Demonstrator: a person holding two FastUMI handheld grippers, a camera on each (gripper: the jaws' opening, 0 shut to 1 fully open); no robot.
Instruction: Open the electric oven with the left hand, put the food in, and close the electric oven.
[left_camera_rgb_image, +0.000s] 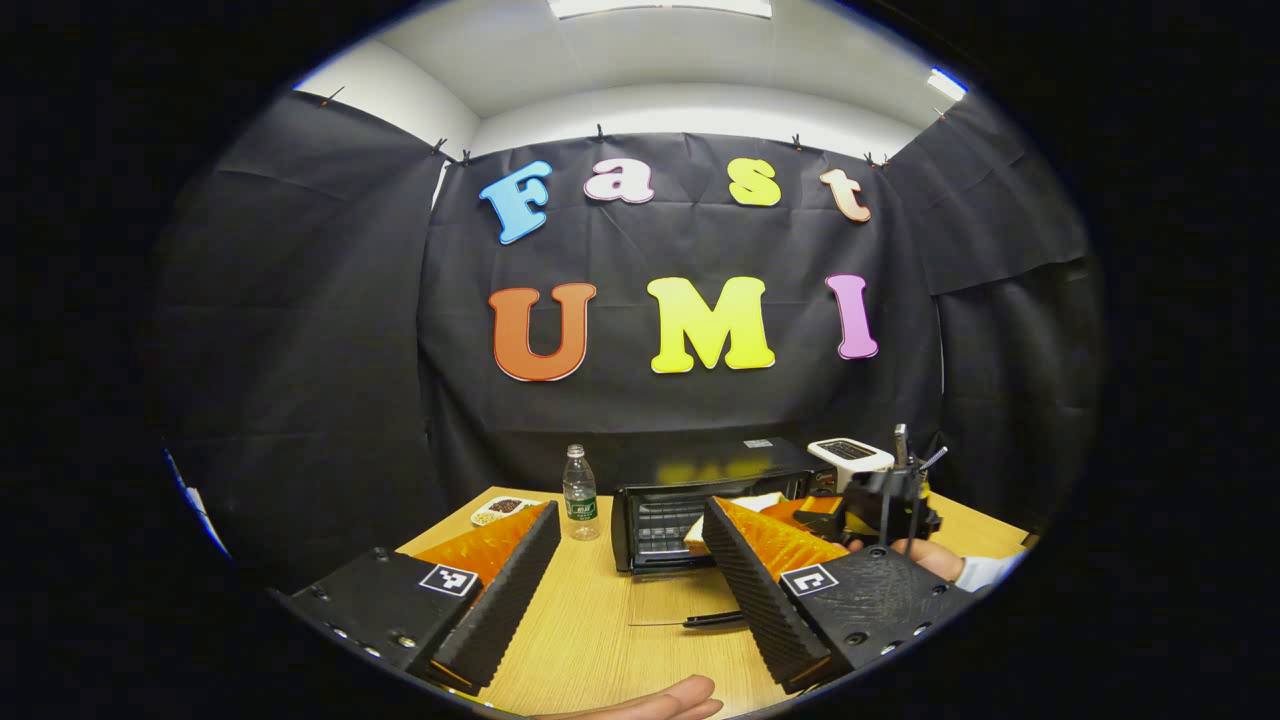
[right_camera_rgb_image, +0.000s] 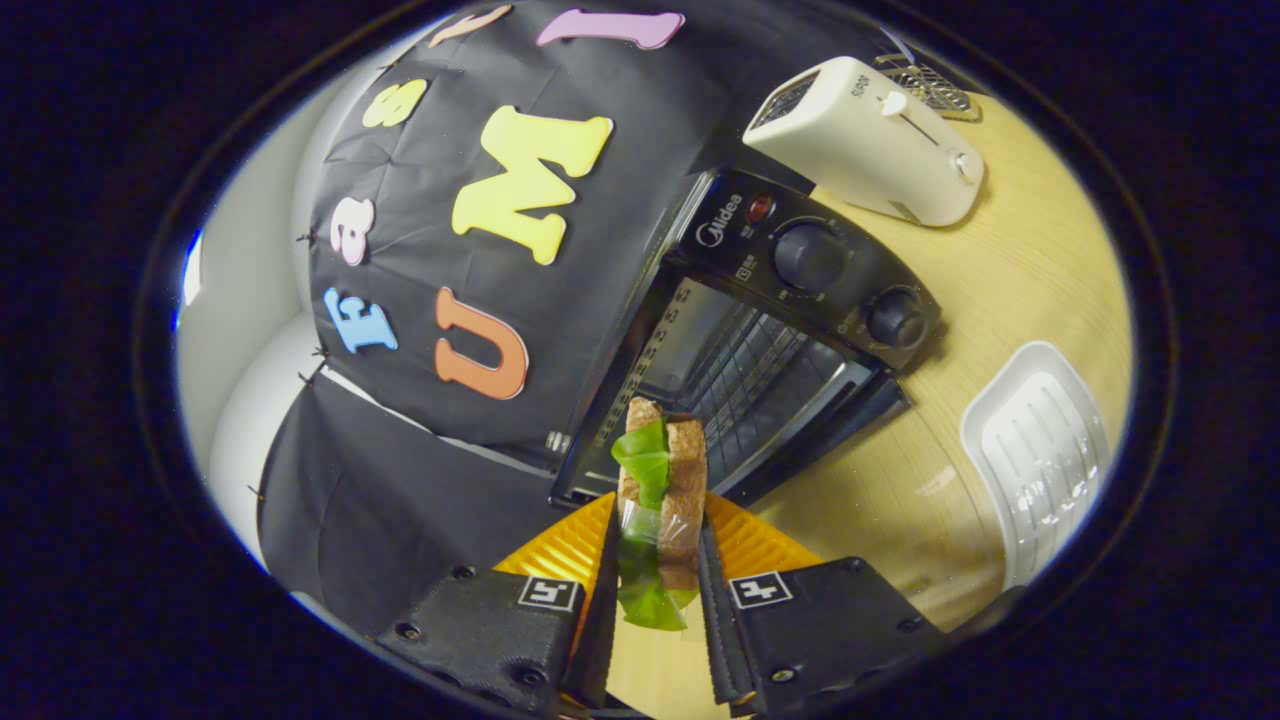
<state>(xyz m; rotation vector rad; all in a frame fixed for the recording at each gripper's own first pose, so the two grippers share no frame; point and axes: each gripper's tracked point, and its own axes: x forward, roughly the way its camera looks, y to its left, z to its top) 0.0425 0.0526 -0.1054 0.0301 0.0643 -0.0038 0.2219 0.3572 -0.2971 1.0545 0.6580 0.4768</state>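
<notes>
The black electric oven (left_camera_rgb_image: 665, 500) stands at the back of the wooden table with its glass door (left_camera_rgb_image: 672, 600) folded down flat and the wire rack showing inside. My left gripper (left_camera_rgb_image: 630, 510) hangs open in front of it, nothing between its fingers. In the right gripper view the oven (right_camera_rgb_image: 800, 290) lies tilted ahead, its mouth open. A sandwich (right_camera_rgb_image: 662, 480) of brown bread and green lettuce stands upright in my right gripper (right_camera_rgb_image: 658, 520), which is shut on it just short of the oven's opening. The right gripper (left_camera_rgb_image: 880, 500) and its hand also show beside the oven.
A white toaster (right_camera_rgb_image: 865, 140) sits behind the oven, and a white ribbed tray (right_camera_rgb_image: 1040, 450) lies on the table (right_camera_rgb_image: 1000, 290) beside it. Left of the oven stand a water bottle (left_camera_rgb_image: 580, 495) and a small dish (left_camera_rgb_image: 503, 509). A hand (left_camera_rgb_image: 650, 700) shows at the bottom edge.
</notes>
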